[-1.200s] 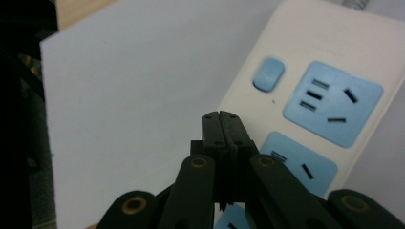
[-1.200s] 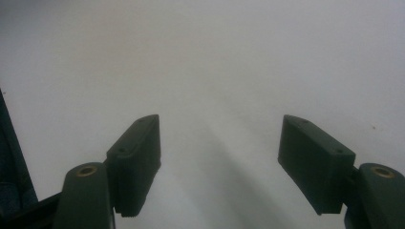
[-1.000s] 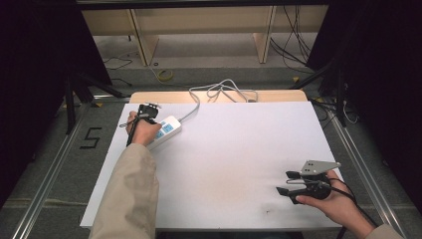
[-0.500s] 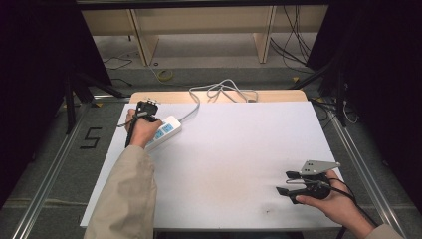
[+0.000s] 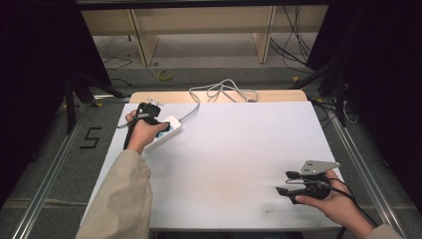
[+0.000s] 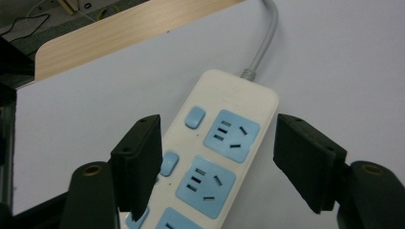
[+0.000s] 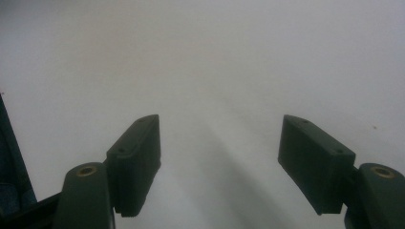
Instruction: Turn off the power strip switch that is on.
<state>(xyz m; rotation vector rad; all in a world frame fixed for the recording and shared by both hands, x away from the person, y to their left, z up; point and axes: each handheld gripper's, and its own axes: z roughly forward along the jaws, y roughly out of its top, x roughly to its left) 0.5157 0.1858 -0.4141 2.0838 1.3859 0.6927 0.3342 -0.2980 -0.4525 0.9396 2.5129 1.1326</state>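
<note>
Person with two black hand-held grippers

The person is wearing a beige long sleeve (image 5: 122, 199) on the left arm, and a beige cuff is showing at the right wrist. The left gripper (image 6: 217, 162) and the right gripper (image 7: 219, 160) are showing matte black block-shaped pads on arms with brass-coloured screw holes. The right gripper is carrying a grey three-cornered plate (image 5: 319, 166) and trailing a black cable (image 5: 356, 204).

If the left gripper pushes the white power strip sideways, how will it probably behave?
The power strip looks like rigid plastic lying flat, so it should probably slide rather than tip. Its grey cable, coiled at the table's far edge, may drag and turn it. The smooth casing could slip between the jaws.
</note>
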